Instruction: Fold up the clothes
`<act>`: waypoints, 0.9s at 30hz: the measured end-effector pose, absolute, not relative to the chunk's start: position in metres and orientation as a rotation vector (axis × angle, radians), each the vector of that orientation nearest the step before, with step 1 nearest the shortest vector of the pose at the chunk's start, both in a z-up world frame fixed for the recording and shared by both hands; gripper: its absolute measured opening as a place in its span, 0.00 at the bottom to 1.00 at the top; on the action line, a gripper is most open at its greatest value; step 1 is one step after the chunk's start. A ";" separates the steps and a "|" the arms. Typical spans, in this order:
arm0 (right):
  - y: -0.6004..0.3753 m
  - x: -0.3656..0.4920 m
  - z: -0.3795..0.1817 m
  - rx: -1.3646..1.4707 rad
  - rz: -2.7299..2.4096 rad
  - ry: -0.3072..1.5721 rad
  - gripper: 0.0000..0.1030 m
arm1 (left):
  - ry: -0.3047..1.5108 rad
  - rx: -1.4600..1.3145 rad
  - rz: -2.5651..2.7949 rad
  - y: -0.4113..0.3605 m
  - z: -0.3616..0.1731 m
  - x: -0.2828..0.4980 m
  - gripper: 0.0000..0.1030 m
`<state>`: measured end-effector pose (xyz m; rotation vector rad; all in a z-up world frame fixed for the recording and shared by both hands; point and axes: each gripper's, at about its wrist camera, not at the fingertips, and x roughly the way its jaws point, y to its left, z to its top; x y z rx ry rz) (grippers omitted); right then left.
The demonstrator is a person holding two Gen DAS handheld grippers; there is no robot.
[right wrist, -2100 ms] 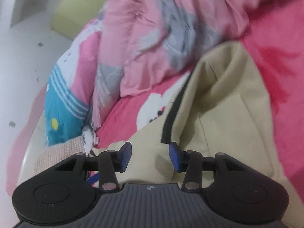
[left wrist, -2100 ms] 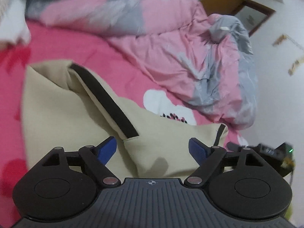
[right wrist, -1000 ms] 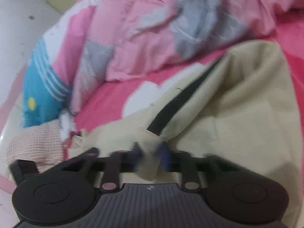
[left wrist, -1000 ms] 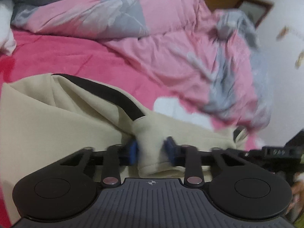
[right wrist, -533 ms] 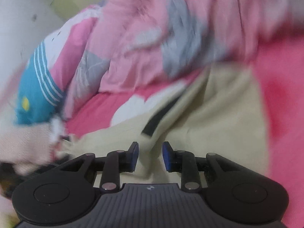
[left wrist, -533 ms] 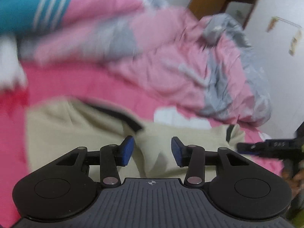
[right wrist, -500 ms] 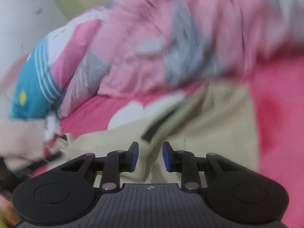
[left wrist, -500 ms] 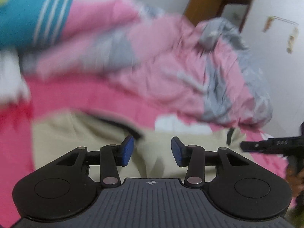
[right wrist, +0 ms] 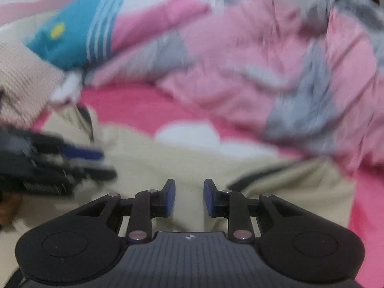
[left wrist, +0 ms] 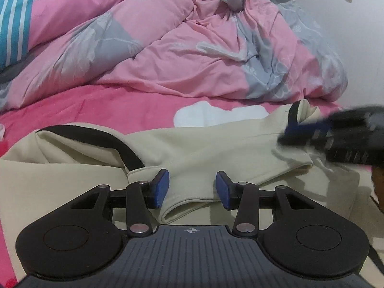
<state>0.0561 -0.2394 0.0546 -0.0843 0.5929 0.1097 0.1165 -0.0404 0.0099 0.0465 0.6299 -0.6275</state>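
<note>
Left tool [left wrist: 192,189] gapes over beige garment [left wrist: 216,148]; right tool [right wrist: 189,198] seemingly empty.

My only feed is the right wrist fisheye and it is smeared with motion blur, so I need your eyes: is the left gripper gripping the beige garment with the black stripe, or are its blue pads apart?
Observer: The left gripper is open; its blue pads stand either side of a folded beige cuff without pinching it.
Operator: Where does the black stripe run on that side?
Observer: The black stripe curves across the beige garment and ends just left of the left pad.
Operator: And my right gripper, from there?
Observer: The right gripper is blurred at the far right edge, over the garment's other end; I cannot tell from that view whether it grips.
</note>
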 end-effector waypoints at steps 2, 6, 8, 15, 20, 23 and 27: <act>-0.252 0.066 0.048 -0.053 0.063 0.606 0.28 | 0.629 0.042 -0.630 -0.038 0.011 0.114 0.42; -0.273 0.077 0.025 0.037 0.032 0.651 0.29 | 0.632 0.032 -0.636 -0.030 0.014 0.108 0.42; -0.279 0.076 0.019 0.073 0.036 0.640 0.29 | 0.633 0.059 -0.649 -0.027 0.020 0.103 0.42; -0.290 0.073 0.009 0.133 0.048 0.613 0.30 | 0.538 0.063 -0.636 -0.024 0.053 0.121 0.42; -0.288 0.070 0.009 0.129 0.049 0.607 0.30 | 0.675 0.037 -0.435 -0.015 0.027 0.185 0.42; -0.290 0.070 0.008 0.139 0.056 0.601 0.30 | 0.712 -0.146 -0.378 0.033 0.012 0.202 0.28; -0.291 0.070 0.008 0.146 0.059 0.599 0.30 | 0.641 -0.147 -0.214 0.080 0.021 0.189 0.33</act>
